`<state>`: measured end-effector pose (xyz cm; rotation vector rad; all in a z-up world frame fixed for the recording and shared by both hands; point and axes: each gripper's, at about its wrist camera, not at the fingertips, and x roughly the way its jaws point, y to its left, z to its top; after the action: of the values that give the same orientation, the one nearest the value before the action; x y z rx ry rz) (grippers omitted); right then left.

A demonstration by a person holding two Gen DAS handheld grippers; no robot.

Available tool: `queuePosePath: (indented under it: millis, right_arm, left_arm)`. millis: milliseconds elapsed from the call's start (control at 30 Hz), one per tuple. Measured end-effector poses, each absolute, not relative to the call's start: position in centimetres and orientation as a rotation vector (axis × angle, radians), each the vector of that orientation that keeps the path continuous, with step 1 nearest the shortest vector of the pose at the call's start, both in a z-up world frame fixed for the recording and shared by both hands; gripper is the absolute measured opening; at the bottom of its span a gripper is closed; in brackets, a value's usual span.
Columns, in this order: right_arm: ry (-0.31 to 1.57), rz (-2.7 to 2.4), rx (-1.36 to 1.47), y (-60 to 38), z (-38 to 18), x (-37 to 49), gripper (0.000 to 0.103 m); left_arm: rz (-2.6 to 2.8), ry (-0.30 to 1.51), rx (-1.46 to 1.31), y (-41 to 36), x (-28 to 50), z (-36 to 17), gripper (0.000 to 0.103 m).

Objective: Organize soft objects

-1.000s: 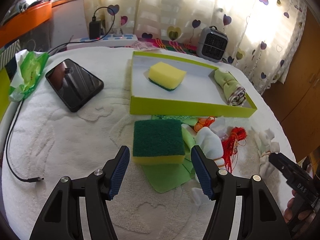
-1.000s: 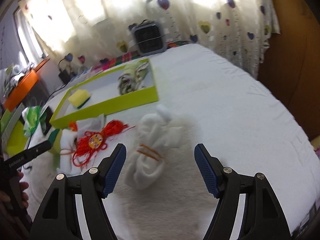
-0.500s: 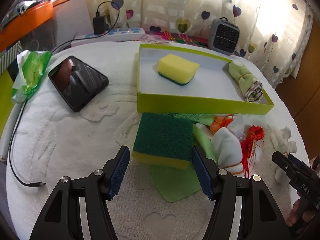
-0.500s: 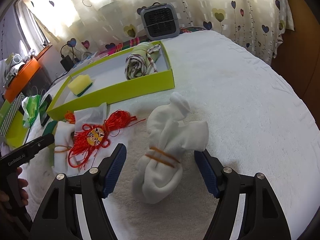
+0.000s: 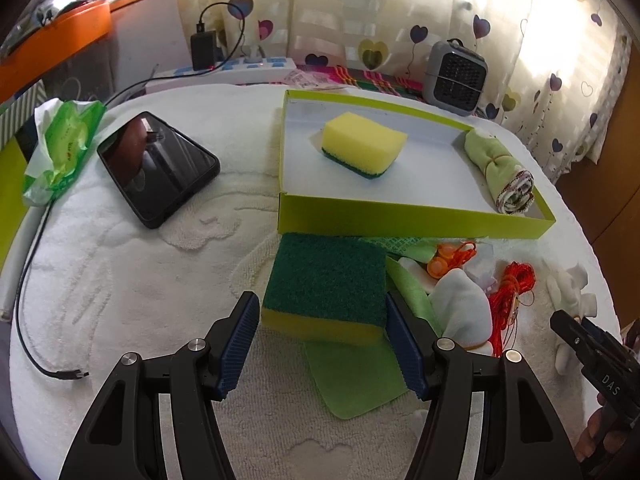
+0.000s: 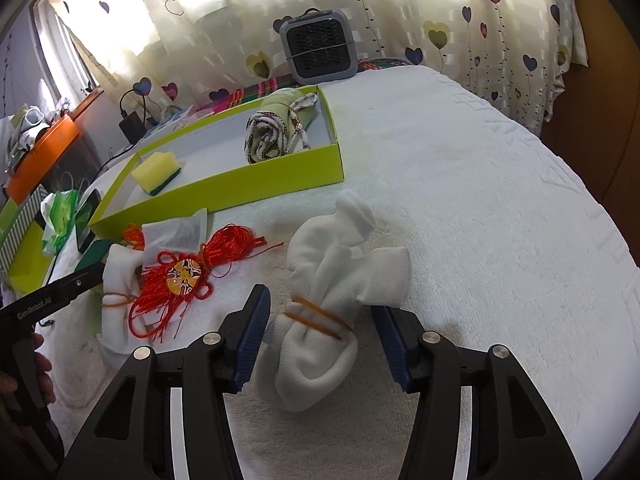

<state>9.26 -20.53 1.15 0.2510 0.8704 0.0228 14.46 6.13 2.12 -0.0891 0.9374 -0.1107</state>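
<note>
My left gripper [image 5: 322, 344] is open, its blue pads on either side of a green-topped yellow sponge [image 5: 325, 285] lying on a green cloth [image 5: 356, 376]. My right gripper [image 6: 322, 340] is open around a white rolled sock [image 6: 332, 312] bound with a rubber band. The lime-green tray [image 5: 400, 218] behind holds a yellow sponge [image 5: 362, 146] and a rolled green cloth [image 5: 500, 170]; the tray [image 6: 224, 186] also shows in the right wrist view. Another white bundle [image 5: 464, 312] and a red tasselled cord [image 6: 188, 276] lie between the grippers.
A black phone [image 5: 158, 166], a green tissue pack [image 5: 60, 144] and a charging cable [image 5: 28, 292] lie on the left of the white towel-covered table [image 6: 480, 200]. A small grey fan [image 6: 318, 46] stands at the back by the curtain.
Both grippers have moved forward: the left one now flanks the green-topped sponge, and the right one now flanks the white sock. Both stay open.
</note>
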Motion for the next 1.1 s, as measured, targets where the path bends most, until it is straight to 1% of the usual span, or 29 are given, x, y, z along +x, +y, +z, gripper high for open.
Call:
queuePosePath:
  millis: [67,400,800,1100]
  right_arm:
    - [0.869,0.025,0.247,-20.5,1.1,9.3,0.046]
    - [0.864,0.028,0.252,-20.6,1.1,9.1,0.043]
    - [0.862,0.033,0.247,-20.5,1.2,9.0,0.041]
    - [0.846,0.052,0.210,-20.2,1.7,8.8,0.035]
  left_arm:
    - [-0.115,0.928,-0.094,6.2,14.4,2.2,0.060]
    - [-0.109,0.894,-0.113,6.6,14.2,2.7,0.053]
    - [-0.102,0.878,-0.106,6.7,13.8,3.0,0.053]
    - [-0.103,0.862,-0.109,6.7,13.2,3.4,0.053]
